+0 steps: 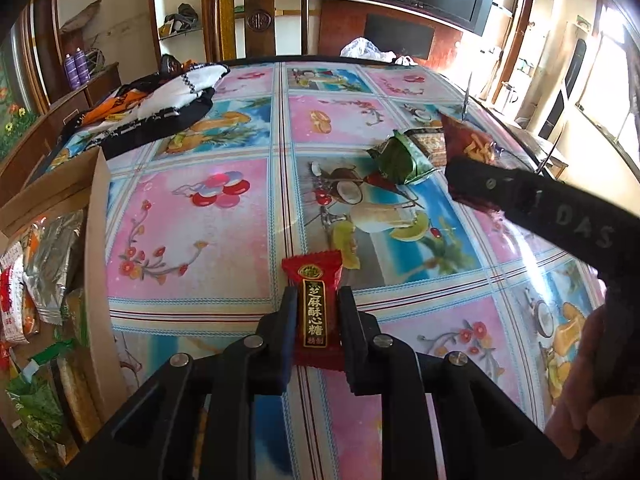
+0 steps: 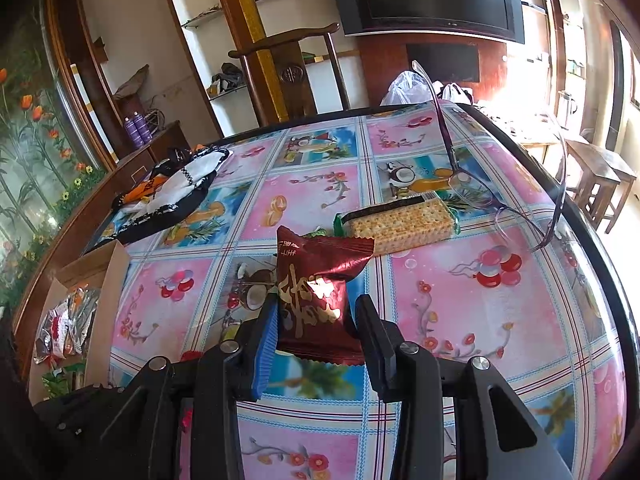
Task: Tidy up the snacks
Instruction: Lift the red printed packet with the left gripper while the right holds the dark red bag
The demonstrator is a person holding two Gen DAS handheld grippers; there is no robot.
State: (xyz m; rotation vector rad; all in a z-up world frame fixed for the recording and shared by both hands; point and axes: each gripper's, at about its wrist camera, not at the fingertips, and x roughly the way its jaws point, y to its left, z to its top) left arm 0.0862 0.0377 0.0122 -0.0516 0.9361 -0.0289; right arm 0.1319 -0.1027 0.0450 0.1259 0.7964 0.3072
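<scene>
Gripping left: left gripper (image 1: 314, 320) fingers clamped on a red sesame candy (image 1: 313, 306), held over the desk (image 1: 188, 248).
Right gripper (image 2: 314, 320): fingers closed on a dark red snack packet (image 2: 316, 292), lifted above the desk.
Cardboard box (image 1: 98, 248): at the desk's left edge, snack packs inside.
Cracker pack (image 2: 396, 222): lying beyond the packet, beside a green wrapper (image 1: 400, 158).

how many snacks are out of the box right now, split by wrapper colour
red wrappers: 2, the candy in the left gripper and the bag in the right gripper
green wrappers: 2, the packet and the crackers on the table
total: 4
</scene>
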